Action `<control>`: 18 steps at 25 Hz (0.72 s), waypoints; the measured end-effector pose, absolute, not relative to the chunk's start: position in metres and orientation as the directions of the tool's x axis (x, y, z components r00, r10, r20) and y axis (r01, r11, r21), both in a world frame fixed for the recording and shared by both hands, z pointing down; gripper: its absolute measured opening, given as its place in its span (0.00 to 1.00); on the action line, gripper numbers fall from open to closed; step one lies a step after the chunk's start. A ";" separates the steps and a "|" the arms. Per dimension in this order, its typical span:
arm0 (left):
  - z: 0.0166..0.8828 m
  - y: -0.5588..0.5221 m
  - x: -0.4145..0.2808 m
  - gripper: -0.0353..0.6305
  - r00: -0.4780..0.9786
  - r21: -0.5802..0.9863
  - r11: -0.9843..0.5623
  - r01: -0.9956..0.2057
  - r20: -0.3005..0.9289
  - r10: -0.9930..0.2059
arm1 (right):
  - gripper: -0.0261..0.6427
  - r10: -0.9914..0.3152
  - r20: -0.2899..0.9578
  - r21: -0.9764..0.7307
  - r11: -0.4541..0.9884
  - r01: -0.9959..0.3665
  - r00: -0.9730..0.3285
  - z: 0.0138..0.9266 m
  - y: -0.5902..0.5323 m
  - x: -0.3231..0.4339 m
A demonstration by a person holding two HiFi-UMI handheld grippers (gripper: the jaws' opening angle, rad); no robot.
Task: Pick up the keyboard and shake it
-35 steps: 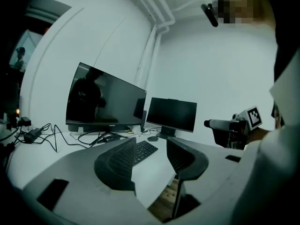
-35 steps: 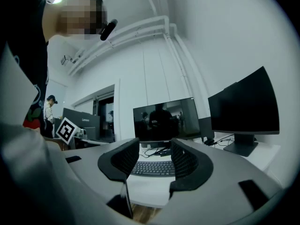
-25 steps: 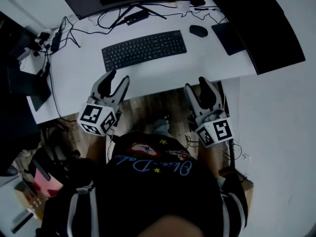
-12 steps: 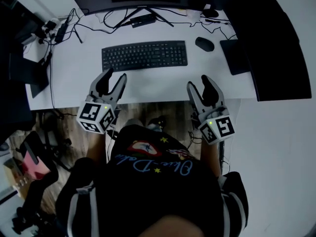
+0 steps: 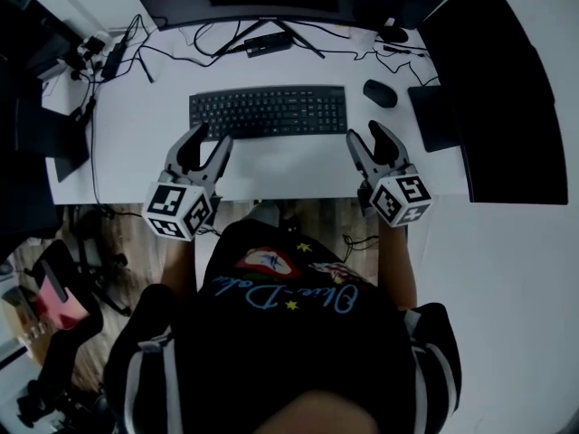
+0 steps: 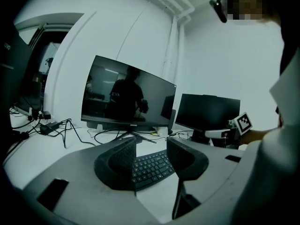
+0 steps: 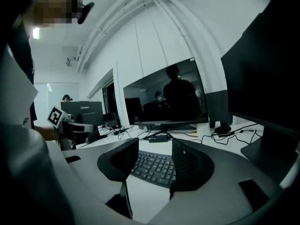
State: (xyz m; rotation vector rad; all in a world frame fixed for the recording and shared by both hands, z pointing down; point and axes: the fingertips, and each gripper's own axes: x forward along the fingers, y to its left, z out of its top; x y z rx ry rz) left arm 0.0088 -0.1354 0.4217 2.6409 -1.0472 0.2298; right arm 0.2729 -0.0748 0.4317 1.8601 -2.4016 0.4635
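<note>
Now that you have brought both hands forward from the desk edge, your left gripper (image 5: 213, 136) and right gripper (image 5: 365, 131) flank the near corners of the black keyboard (image 5: 269, 111), jaws wide and empty. It lies flat on the white desk (image 5: 145, 143), with a mouse (image 5: 380, 93) to its right and a monitor (image 6: 127, 93) behind.

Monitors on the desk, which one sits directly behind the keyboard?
The monitor on the splayed-leg stand, centred behind the keyboard; the other monitor stands off to the right, beyond the mouse.
</note>
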 end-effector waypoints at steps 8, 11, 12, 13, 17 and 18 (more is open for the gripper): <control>0.421 -0.175 -0.011 0.32 0.675 0.203 -0.643 -0.738 0.244 -0.697 | 0.32 -0.840 0.433 -0.260 0.233 -0.937 -0.328 0.493 -0.140 0.296; 0.429 -0.182 -0.024 0.32 0.646 0.216 -0.608 -0.764 0.260 -0.718 | 0.32 -0.809 0.481 -0.282 0.223 -0.933 -0.339 0.512 -0.161 0.304; 0.433 -0.184 -0.029 0.32 0.637 0.224 -0.596 -0.771 0.266 -0.724 | 0.33 -0.798 0.498 -0.292 0.213 -0.932 -0.339 0.519 -0.167 0.308; 0.437 -0.186 -0.033 0.32 0.628 0.233 -0.584 -0.778 0.273 -0.729 | 0.33 -0.788 0.515 -0.304 0.201 -0.931 -0.339 0.528 -0.172 0.311; 0.459 -0.191 -0.047 0.32 0.601 0.257 -0.543 -0.799 0.317 -0.734 | 0.36 -0.741 0.574 -0.355 0.160 -0.921 -0.350 0.563 -0.185 0.320; 0.465 -0.193 -0.049 0.32 0.599 0.259 -0.540 -0.801 0.336 -0.727 | 0.36 -0.727 0.587 -0.362 0.159 -0.919 -0.357 0.570 -0.188 0.320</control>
